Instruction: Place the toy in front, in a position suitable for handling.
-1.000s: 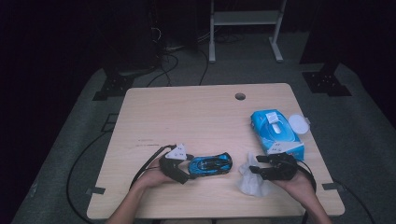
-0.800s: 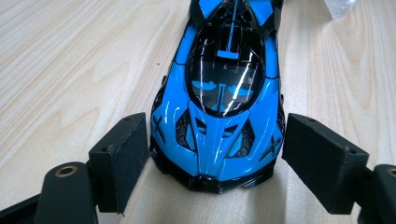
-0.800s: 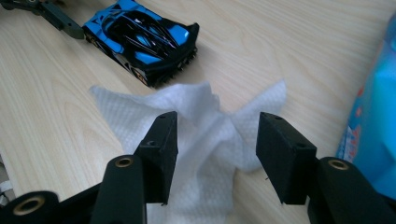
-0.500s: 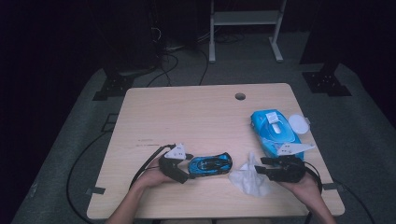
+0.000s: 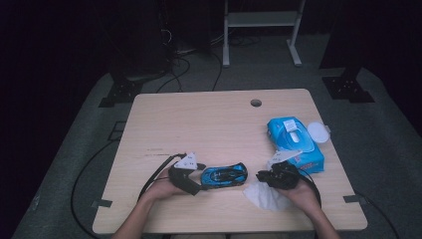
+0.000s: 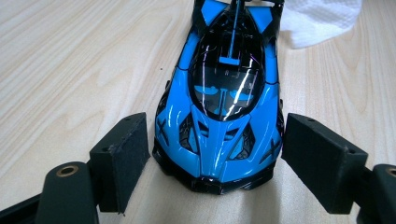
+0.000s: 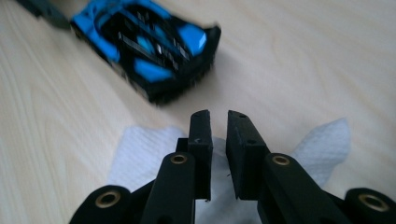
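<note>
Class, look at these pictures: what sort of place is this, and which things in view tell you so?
Probably a recording lab or studio, not a home: a lone wooden table on grey carpet, dark surroundings, cables trailing across the floor, and black equipment stands around it.

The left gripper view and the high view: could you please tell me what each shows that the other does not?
Left gripper view alone: the jaws' pads standing open on either side of the toy car's nose, apart from it, and the detail of its dark canopy. High view alone: the blue wipes pack, its white lid, both hands, and the right gripper. Both: the car, the white wipe and the wooden table.
</note>
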Tool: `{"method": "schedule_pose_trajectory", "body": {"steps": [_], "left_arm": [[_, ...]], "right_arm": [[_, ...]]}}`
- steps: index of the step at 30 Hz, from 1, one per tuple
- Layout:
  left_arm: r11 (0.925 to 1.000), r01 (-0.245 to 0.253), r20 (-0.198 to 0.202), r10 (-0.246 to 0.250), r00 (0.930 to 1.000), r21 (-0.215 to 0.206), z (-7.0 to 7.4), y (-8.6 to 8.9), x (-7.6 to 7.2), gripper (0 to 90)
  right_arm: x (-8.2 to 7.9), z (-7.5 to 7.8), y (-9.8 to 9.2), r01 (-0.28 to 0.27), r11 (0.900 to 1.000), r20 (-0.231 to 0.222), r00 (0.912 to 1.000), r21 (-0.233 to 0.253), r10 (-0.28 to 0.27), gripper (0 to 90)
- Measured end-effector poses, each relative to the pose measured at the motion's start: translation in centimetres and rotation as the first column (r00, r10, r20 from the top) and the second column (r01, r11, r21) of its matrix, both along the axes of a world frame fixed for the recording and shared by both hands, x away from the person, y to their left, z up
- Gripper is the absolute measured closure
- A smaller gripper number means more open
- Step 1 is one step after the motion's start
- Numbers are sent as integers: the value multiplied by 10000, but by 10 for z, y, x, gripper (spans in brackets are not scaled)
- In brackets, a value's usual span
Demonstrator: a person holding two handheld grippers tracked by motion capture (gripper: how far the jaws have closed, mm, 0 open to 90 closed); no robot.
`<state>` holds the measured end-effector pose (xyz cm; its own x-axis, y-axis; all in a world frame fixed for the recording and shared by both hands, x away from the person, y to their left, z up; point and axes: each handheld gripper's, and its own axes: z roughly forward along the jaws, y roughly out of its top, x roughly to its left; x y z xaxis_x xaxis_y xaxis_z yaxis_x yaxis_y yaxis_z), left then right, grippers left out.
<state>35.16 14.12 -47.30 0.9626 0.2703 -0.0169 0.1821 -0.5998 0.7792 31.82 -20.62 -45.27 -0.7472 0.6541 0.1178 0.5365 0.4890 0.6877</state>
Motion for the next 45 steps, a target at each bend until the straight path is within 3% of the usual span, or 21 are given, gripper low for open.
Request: {"method": "schedule_pose_trajectory", "body": {"steps": [8,12,16,23,27,31,33,45], "left_arm": [[10000,-12,-43,12,10000,-33,0,0,0,224],[9998,-50,-68,49,10000,-207,3,2,0,224],[9994,-58,-87,55,9999,-349,5,4,0,225],[9979,-391,-482,366,9982,-519,5,8,4,257],[9959,-654,-987,591,9934,-626,4,10,7,288],[9942,-887,-1283,804,9885,-608,3,10,10,300],[9936,-950,-1388,857,9866,-614,2,10,11,302],[9928,-1019,-1567,911,9834,-623,1,8,13,301]], "right_arm": [[-15,-2,-31,398,9991,-322,9987,-110,-401,773],[-17,6,-34,325,9979,-315,9990,565,-307,672],[-10,18,-19,29,9945,-120,9999,1047,-16,586],[16,14,17,-299,9955,-514,9981,900,347,516],[29,9,24,-144,9929,-961,9950,1178,258,513],[37,4,31,-439,9953,-1368,9891,864,555,503],[40,2,32,-447,9945,-1540,9863,952,591,508],[44,-1,43,-725,9954,-1619,9834,632,819,546]]}}
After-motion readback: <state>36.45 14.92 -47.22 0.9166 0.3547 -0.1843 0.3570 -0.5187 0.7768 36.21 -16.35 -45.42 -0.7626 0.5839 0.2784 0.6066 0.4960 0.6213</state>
